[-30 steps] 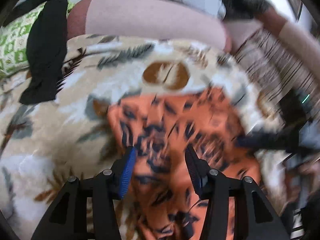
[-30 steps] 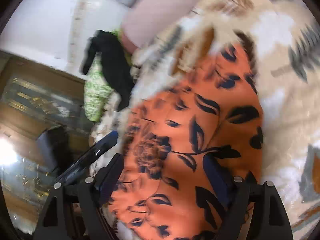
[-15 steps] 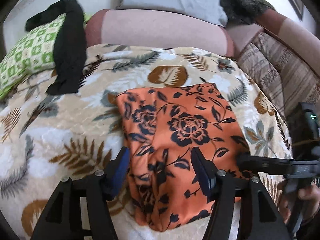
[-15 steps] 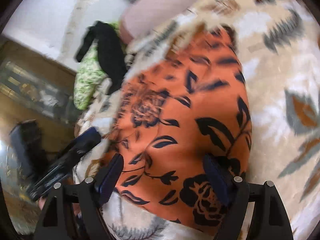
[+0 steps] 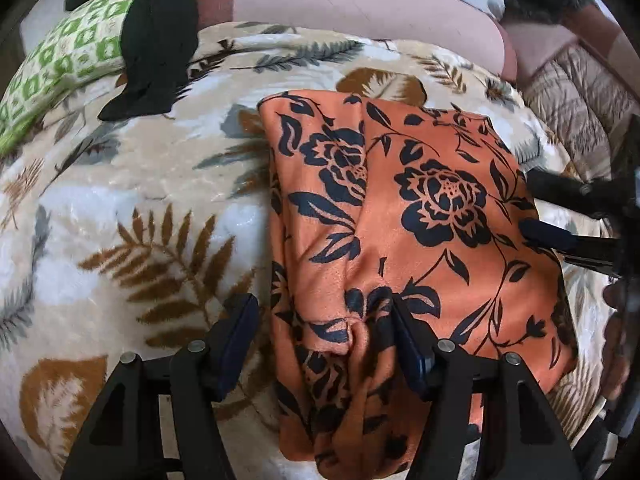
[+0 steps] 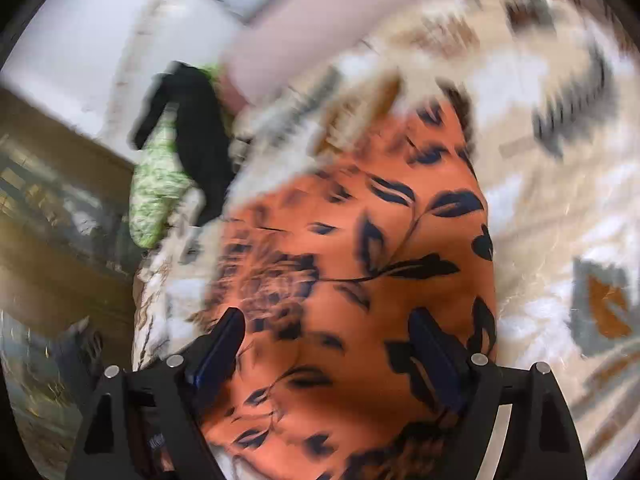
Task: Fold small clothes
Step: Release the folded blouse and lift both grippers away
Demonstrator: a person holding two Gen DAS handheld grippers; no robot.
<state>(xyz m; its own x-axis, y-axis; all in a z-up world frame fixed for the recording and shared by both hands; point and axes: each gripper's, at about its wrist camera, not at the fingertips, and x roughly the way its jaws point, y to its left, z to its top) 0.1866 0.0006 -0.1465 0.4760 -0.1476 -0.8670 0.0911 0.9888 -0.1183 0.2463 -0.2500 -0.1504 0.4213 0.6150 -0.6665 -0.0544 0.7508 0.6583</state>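
— Where is the garment?
— The orange floral cloth (image 5: pixel 420 216) lies folded on the leaf-print blanket (image 5: pixel 132 216), with a bunched ridge at its near edge.
— And the grippers?
— The left gripper (image 5: pixel 320 324) is spread wide, straddling that ridge without pinching it. The right gripper (image 6: pixel 326 338) is also spread apart over the cloth; its view is blurred.
— What else is around?
— A black garment (image 5: pixel 156 36) is draped over a green patterned pillow (image 5: pixel 68 48) at the far left, beside a pink bolster (image 5: pixel 360 8). Nothing lies on the cloth.
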